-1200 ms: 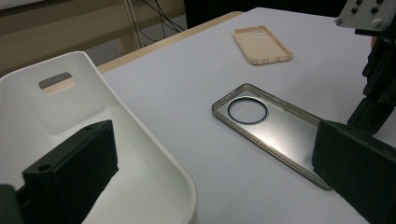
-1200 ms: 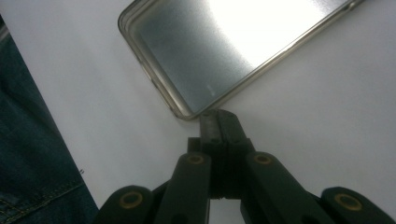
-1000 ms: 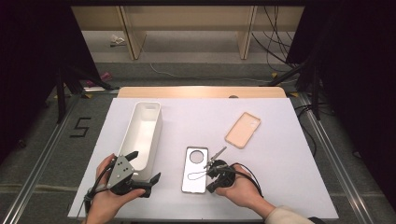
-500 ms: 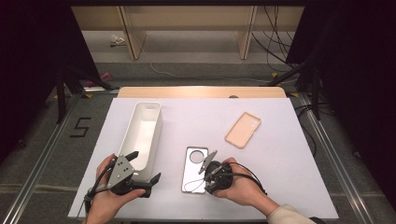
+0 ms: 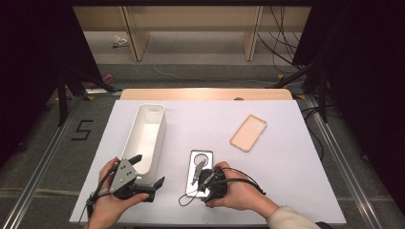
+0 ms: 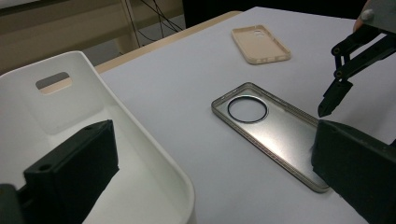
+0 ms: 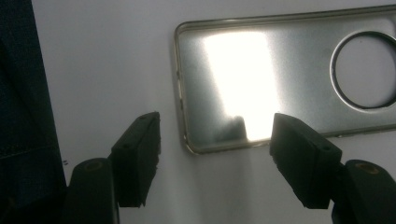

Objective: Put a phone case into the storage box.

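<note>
Right gripper view: right tool [image 7: 215, 158] jaws just opened wide, clear phone case [image 7: 285, 74] released flat on counter [image 7: 102, 60], apparently placed. Left tool [image 5: 143, 183] wide beside white bin [image 5: 145, 138].

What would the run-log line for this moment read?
right gripper: jaws opening above clear silver-rimmed phone case, nothing held | left gripper: straddling white plastic bin wall

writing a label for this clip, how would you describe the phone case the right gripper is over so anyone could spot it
Start at the white table and find the long white bin on its left side. Just right of the bin's near end lies the clear phone case, flat, with a grey rim. Unlike the beige phone case farther back, it is see-through with a large round hole.
</note>
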